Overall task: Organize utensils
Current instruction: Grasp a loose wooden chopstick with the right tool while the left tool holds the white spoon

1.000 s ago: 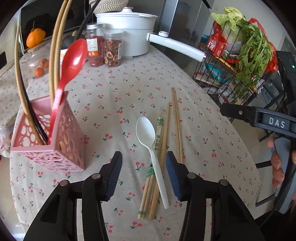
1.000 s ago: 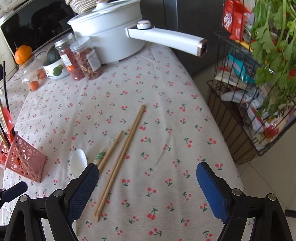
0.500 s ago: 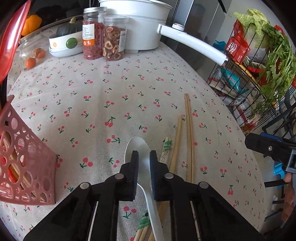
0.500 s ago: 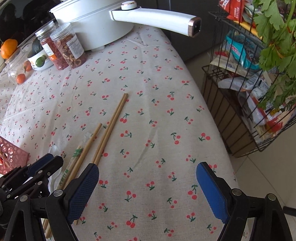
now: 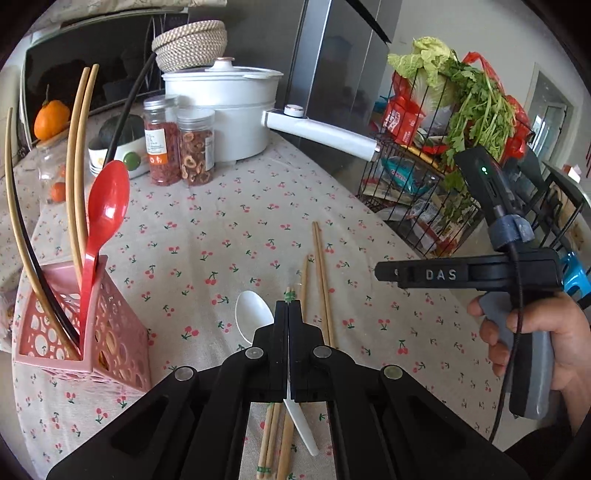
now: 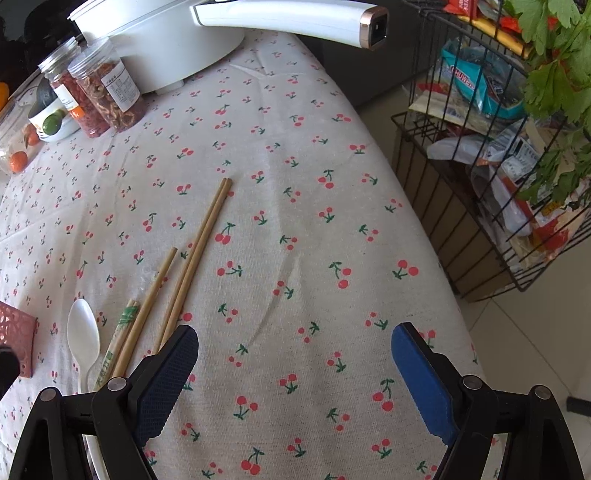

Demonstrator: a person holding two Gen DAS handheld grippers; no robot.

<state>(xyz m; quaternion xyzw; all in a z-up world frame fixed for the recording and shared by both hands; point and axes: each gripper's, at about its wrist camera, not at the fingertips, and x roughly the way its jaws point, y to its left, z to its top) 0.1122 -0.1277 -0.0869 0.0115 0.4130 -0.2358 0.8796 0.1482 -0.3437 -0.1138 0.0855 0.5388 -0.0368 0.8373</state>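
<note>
My left gripper (image 5: 287, 308) is shut on the white plastic spoon (image 5: 253, 314); its bowl shows left of the jaws and its handle tip below them. The spoon also shows in the right wrist view (image 6: 83, 332). Wooden chopsticks (image 5: 320, 280) lie on the cherry-print tablecloth beside it, some in a green-printed wrapper (image 6: 122, 325). The pink perforated utensil holder (image 5: 107, 343) stands at the left with a red spoon (image 5: 105, 218) and long chopsticks in it. My right gripper (image 6: 295, 369) is open and empty above the cloth, right of the chopsticks (image 6: 195, 251).
A white pot (image 5: 221, 110) with a long handle (image 6: 291, 16), two spice jars (image 5: 181, 147), a bowl and oranges stand at the back. A black wire rack (image 6: 480, 166) with greens and packets stands off the table's right edge.
My left gripper closed on the white spoon and has lifted and pulled back, so the holder is in view again. My right gripper moved lower and closer to the cloth, staying open.
</note>
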